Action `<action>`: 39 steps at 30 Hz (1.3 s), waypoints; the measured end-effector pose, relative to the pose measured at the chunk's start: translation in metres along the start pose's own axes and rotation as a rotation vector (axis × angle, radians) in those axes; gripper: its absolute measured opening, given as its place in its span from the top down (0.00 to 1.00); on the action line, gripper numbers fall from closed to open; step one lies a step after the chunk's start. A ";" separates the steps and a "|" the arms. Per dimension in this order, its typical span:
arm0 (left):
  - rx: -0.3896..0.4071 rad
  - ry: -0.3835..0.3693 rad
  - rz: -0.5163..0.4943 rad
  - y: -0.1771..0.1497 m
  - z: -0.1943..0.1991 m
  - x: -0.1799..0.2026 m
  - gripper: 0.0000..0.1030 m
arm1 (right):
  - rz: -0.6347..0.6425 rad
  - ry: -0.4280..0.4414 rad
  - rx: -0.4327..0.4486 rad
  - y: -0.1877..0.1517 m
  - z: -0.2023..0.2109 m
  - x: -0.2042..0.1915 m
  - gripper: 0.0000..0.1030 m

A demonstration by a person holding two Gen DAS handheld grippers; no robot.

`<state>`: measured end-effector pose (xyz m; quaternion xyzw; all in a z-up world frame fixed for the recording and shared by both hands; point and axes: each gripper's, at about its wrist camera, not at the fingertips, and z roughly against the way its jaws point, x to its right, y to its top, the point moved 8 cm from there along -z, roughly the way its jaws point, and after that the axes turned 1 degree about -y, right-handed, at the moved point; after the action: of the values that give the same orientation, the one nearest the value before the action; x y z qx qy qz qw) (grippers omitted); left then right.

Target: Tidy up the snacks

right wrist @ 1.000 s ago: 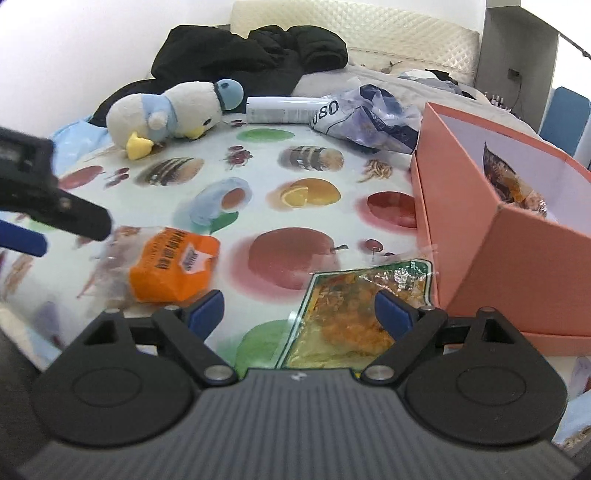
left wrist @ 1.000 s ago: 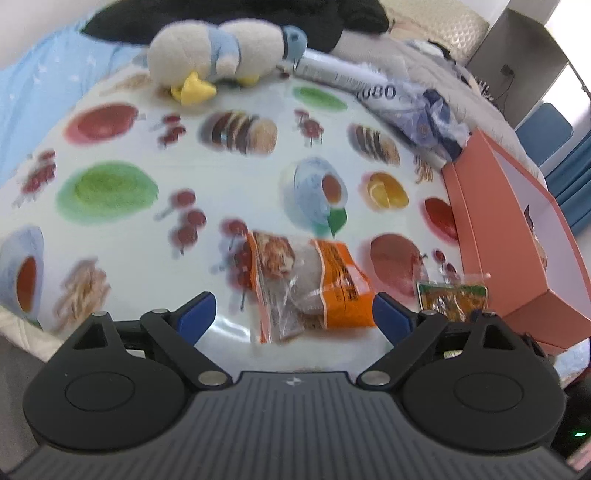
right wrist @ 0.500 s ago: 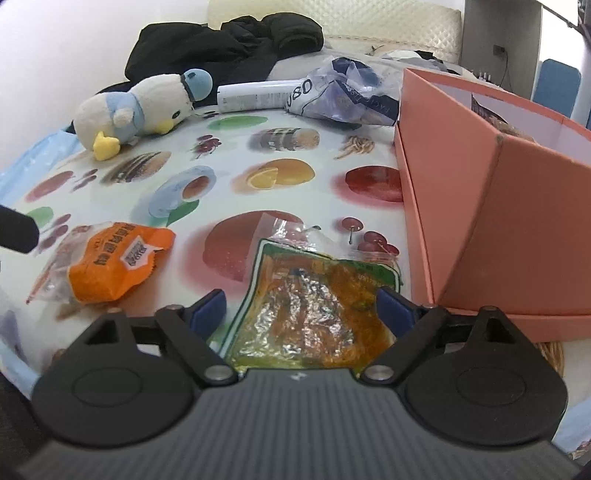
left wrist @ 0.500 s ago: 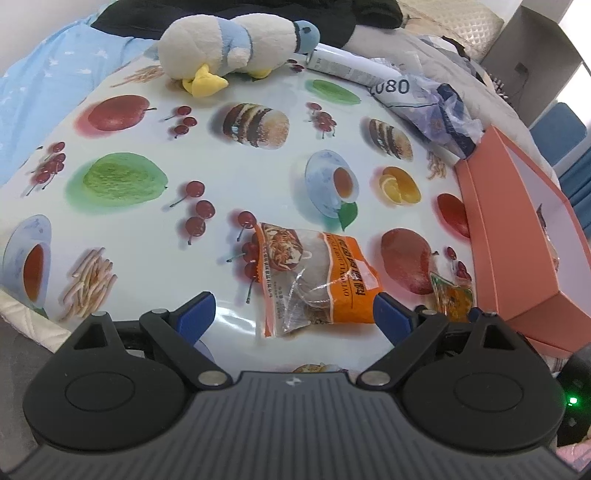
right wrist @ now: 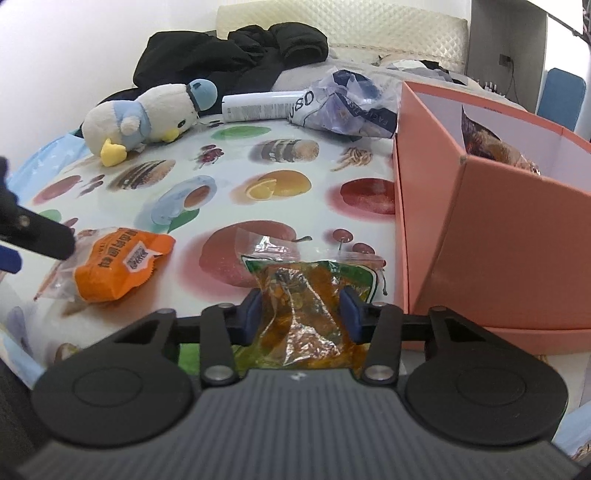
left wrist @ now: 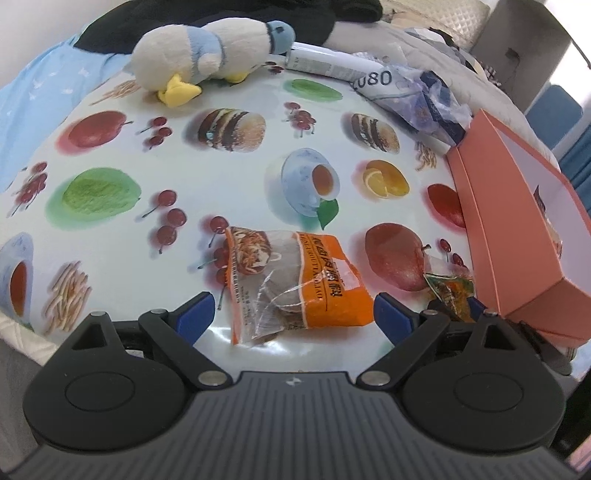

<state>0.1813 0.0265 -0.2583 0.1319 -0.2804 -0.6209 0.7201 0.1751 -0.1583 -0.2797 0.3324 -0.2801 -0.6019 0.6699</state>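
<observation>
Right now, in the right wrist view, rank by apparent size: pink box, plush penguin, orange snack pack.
1. pink box
2. plush penguin
3. orange snack pack

Penguin and pack look close; the pack lies nearer, so that order is unsure.

Setting: a bedroom in a home. Evidence: a quilted headboard [right wrist: 340,22] against the wall, dark clothing [right wrist: 236,55] piled on the bedding, and a plush duck [right wrist: 147,114] lying on a table [right wrist: 321,221] (covered with a food-print cloth) beside the bed.
</observation>
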 end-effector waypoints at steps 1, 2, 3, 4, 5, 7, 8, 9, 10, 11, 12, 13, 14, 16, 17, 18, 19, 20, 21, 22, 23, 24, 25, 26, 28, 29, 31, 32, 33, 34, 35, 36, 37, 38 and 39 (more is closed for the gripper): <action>0.003 0.010 -0.011 0.001 -0.002 0.002 0.08 | -0.002 0.003 0.000 0.000 0.001 0.001 0.55; 0.010 0.022 -0.021 0.002 -0.004 0.003 0.08 | -0.006 0.006 -0.002 0.000 0.002 0.002 0.55; 0.015 0.031 -0.029 0.003 -0.006 0.005 0.08 | -0.007 0.009 -0.002 0.000 0.003 0.002 0.55; 0.016 0.037 -0.037 0.003 -0.009 0.006 0.08 | -0.003 0.009 -0.001 -0.001 0.003 0.003 0.55; 0.016 0.042 -0.044 0.004 -0.012 0.009 0.08 | 0.002 0.009 -0.001 -0.001 0.004 0.002 0.55; 0.020 0.047 -0.046 0.005 -0.014 0.013 0.08 | 0.016 0.006 0.001 -0.002 0.004 0.001 0.55; 0.022 0.048 -0.053 0.006 -0.016 0.015 0.08 | 0.018 0.006 0.000 -0.001 0.004 0.000 0.56; 0.022 0.060 -0.069 0.006 -0.018 0.017 0.08 | 0.017 0.009 -0.001 -0.001 0.005 0.000 0.56; 0.021 0.077 -0.084 0.005 -0.021 0.018 0.08 | 0.017 0.012 -0.001 -0.001 0.005 -0.001 0.56; 0.014 0.094 -0.098 0.005 -0.024 0.019 0.08 | 0.019 0.012 -0.001 -0.001 0.005 -0.001 0.56; 0.005 0.105 -0.105 0.004 -0.029 0.019 0.08 | 0.022 0.014 -0.001 -0.001 0.006 -0.002 0.57; -0.006 0.112 -0.104 0.003 -0.033 0.018 0.08 | 0.023 0.016 -0.001 -0.001 0.006 -0.002 0.57; -0.018 0.116 -0.094 0.002 -0.037 0.017 0.08 | 0.021 0.020 -0.001 -0.001 0.006 -0.002 0.57; -0.030 0.110 -0.070 0.000 -0.042 0.013 0.09 | 0.018 0.029 -0.002 0.000 0.007 -0.003 0.58; -0.034 0.108 -0.059 -0.001 -0.045 0.011 0.09 | 0.016 0.032 -0.003 0.000 0.008 -0.003 0.58; -0.035 0.110 -0.055 -0.001 -0.046 0.010 0.12 | 0.015 0.034 -0.004 0.000 0.009 -0.003 0.59; -0.033 0.115 -0.055 -0.001 -0.046 0.009 0.16 | 0.014 0.036 -0.005 0.000 0.009 -0.003 0.59; -0.030 0.112 -0.063 0.000 -0.046 0.010 0.17 | 0.012 0.037 -0.005 0.001 0.010 -0.002 0.59; -0.027 0.105 -0.072 0.001 -0.045 0.011 0.19 | 0.007 0.036 -0.006 0.001 0.010 -0.002 0.59; -0.026 0.100 -0.081 0.001 -0.044 0.012 0.22 | 0.001 0.037 -0.008 0.001 0.011 -0.001 0.59; -0.024 0.093 -0.093 0.001 -0.043 0.014 0.24 | -0.004 0.040 -0.011 0.001 0.012 -0.001 0.59; -0.020 0.091 -0.104 0.001 -0.042 0.016 0.27 | -0.010 0.043 -0.013 0.002 0.012 0.000 0.59; -0.011 0.090 -0.114 0.001 -0.040 0.017 0.29 | -0.016 0.046 -0.015 0.003 0.014 0.000 0.59; -0.002 0.086 -0.125 0.001 -0.037 0.018 0.30 | -0.021 0.050 -0.017 0.004 0.015 0.000 0.59; 0.006 0.073 -0.134 0.001 -0.035 0.021 0.34 | -0.024 0.056 -0.014 0.006 0.018 -0.001 0.59; 0.006 0.067 -0.135 0.000 -0.033 0.021 0.35 | -0.023 0.058 -0.011 0.007 0.021 -0.001 0.59; 0.012 0.055 -0.126 0.000 -0.029 0.020 0.38 | -0.029 0.063 -0.005 0.009 0.026 0.000 0.59; 0.016 0.046 -0.120 0.000 -0.026 0.020 0.39 | -0.033 0.065 -0.003 0.010 0.029 0.001 0.59; 0.022 0.040 -0.116 0.001 -0.023 0.020 0.39 | -0.039 0.067 -0.001 0.012 0.032 0.001 0.59; 0.028 0.032 -0.116 0.001 -0.020 0.021 0.40 | -0.043 0.069 0.003 0.014 0.035 0.002 0.59; 0.034 0.026 -0.117 0.002 -0.017 0.022 0.41 | -0.046 0.069 0.007 0.016 0.038 0.003 0.59; 0.038 0.019 -0.120 0.003 -0.013 0.023 0.42 | -0.050 0.070 0.013 0.018 0.042 0.003 0.59; 0.043 0.011 -0.122 0.004 -0.008 0.024 0.42 | -0.054 0.071 0.020 0.020 0.046 0.004 0.59; 0.049 0.002 -0.123 0.005 -0.003 0.026 0.42 | -0.059 0.073 0.025 0.023 0.049 0.004 0.59; 0.056 -0.006 -0.122 0.006 0.003 0.027 0.42 | -0.064 0.076 0.031 0.026 0.052 0.004 0.60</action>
<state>0.1869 0.0016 -0.2464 0.1671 -0.2914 -0.6558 0.6761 0.1508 -0.1667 -0.2273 0.3739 -0.2529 -0.6056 0.6553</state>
